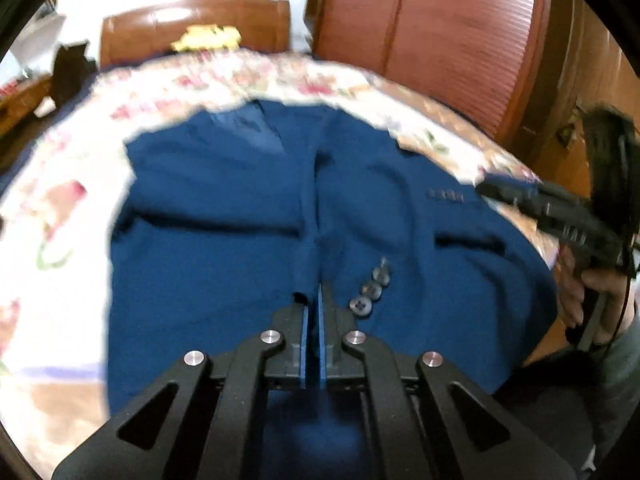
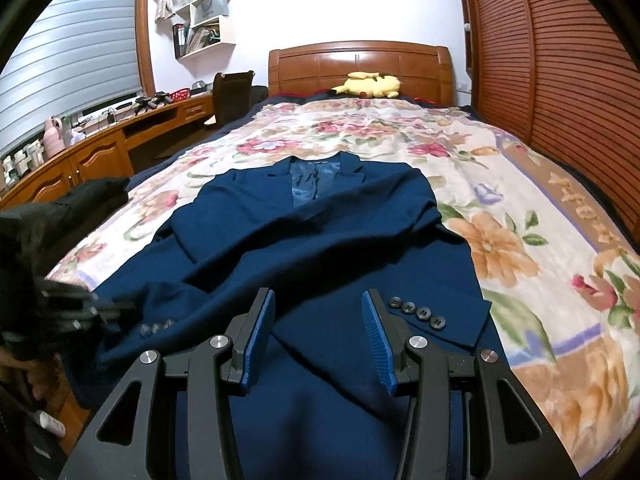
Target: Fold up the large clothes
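While the navy jacket (image 2: pixel 320 232) lies face up on the floral blanket (image 2: pixel 520 208), we find its long axis running from the hem nearest us to the collar (image 2: pixel 316 168) at the far end, toward the wooden headboard (image 2: pixel 360 64). Both sleeves are already crossed over the body. The left gripper (image 1: pixel 314 300) has its blue pads (image 1: pixel 304 340) drawn almost together just above the cloth, near the centre line, beside a row of grey cuff buttons (image 1: pixel 370 288); we cannot tell through the blur whether any fabric is pinched between them. The right gripper (image 2: pixel 318 312) stands with its jaws moderately apart and nothing between them, poised over the hem region with the other buttoned cuff (image 2: pixel 416 312) just to its right. We judge that a fold bringing hem toward collar would call for travel straight ahead along the garment, and both grippers sit at the hem end, about equally near.

The bed fills most of the room; a yellow plush toy (image 2: pixel 368 84) rests by the headboard, a louvred wardrobe (image 2: pixel 560 80) stands on the right, and a desk (image 2: pixel 100 148) beneath the blinds (image 2: pixel 68 52) on the left.
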The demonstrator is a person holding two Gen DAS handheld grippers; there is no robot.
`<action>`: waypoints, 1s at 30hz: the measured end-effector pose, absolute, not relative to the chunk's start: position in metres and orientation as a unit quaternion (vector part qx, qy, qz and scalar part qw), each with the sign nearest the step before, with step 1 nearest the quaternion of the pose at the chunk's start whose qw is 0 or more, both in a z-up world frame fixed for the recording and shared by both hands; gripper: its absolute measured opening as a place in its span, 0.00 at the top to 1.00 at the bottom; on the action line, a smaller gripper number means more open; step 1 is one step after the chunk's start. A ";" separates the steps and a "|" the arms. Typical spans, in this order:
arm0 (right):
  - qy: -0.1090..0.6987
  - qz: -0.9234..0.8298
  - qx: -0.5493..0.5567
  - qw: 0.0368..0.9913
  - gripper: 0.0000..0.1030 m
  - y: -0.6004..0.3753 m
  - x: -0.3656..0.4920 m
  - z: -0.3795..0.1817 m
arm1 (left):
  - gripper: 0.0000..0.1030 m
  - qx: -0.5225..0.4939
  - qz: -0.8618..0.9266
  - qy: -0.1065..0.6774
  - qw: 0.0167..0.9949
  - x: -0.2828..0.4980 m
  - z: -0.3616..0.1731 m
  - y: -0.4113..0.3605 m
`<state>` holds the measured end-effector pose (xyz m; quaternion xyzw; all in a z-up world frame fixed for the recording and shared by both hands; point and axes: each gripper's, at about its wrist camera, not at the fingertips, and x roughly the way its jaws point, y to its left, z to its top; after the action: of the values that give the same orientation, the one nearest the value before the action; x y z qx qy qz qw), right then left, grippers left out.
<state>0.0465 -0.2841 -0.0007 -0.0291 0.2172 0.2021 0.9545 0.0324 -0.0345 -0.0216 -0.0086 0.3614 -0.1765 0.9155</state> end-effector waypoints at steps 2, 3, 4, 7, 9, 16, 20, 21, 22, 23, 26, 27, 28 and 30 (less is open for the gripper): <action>0.216 0.203 -0.031 0.955 0.54 -0.285 0.045 -0.001 | 0.96 -0.006 -0.160 0.332 0.930 0.028 -0.001 -0.027; 0.216 0.202 -0.031 0.955 0.54 -0.285 0.044 -0.001 | 0.96 -0.008 -0.154 0.325 0.933 0.028 0.006 -0.022; 0.216 0.203 -0.032 0.955 0.54 -0.285 0.044 -0.001 | 0.96 -0.007 -0.142 0.316 0.938 0.028 0.014 -0.016; 0.215 0.203 -0.031 0.955 0.54 -0.287 0.043 0.000 | 0.96 -0.002 -0.122 0.316 0.941 0.033 0.019 -0.002; 0.215 0.203 -0.030 0.955 0.54 -0.288 0.044 0.000 | 0.95 0.002 -0.102 0.328 0.939 0.037 0.013 0.005; 0.216 0.201 -0.037 0.955 0.54 -0.290 0.043 -0.004 | 0.33 -0.006 -0.095 0.331 0.939 0.027 -0.008 0.027; 0.217 0.206 -0.037 0.954 0.54 -0.294 0.040 -0.003 | 0.27 -0.010 -0.090 0.326 0.941 0.015 -0.014 0.037; 0.213 0.208 -0.036 0.954 0.54 -0.296 0.038 -0.001 | 0.27 -0.006 -0.084 0.324 0.942 0.011 -0.016 0.040; 0.211 0.208 -0.035 0.954 0.54 -0.298 0.036 0.001 | 0.27 -0.004 -0.082 0.324 0.943 0.008 -0.017 0.042; 0.210 0.207 -0.034 0.955 0.54 -0.300 0.035 0.003 | 0.27 -0.002 -0.081 0.324 0.943 0.005 -0.019 0.044; 0.204 0.208 -0.023 0.956 0.54 -0.314 0.030 0.009 | 0.27 0.001 -0.077 0.325 0.943 0.000 -0.024 0.050; 0.198 0.208 -0.025 0.958 0.54 -0.318 0.028 0.010 | 0.27 0.001 -0.075 0.325 0.943 -0.002 -0.026 0.052; 0.195 0.203 -0.032 0.959 0.53 -0.323 0.025 0.011 | 0.27 0.000 -0.075 0.326 0.943 -0.002 -0.028 0.053; 0.195 0.195 -0.038 0.961 0.42 -0.335 0.022 0.011 | 0.27 0.000 -0.075 0.328 0.942 -0.003 -0.033 0.056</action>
<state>0.0222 -0.3347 0.0110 -0.0376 0.1947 0.1946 0.9606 -0.0034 0.0565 -0.0335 0.0000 0.3282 -0.0752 0.9416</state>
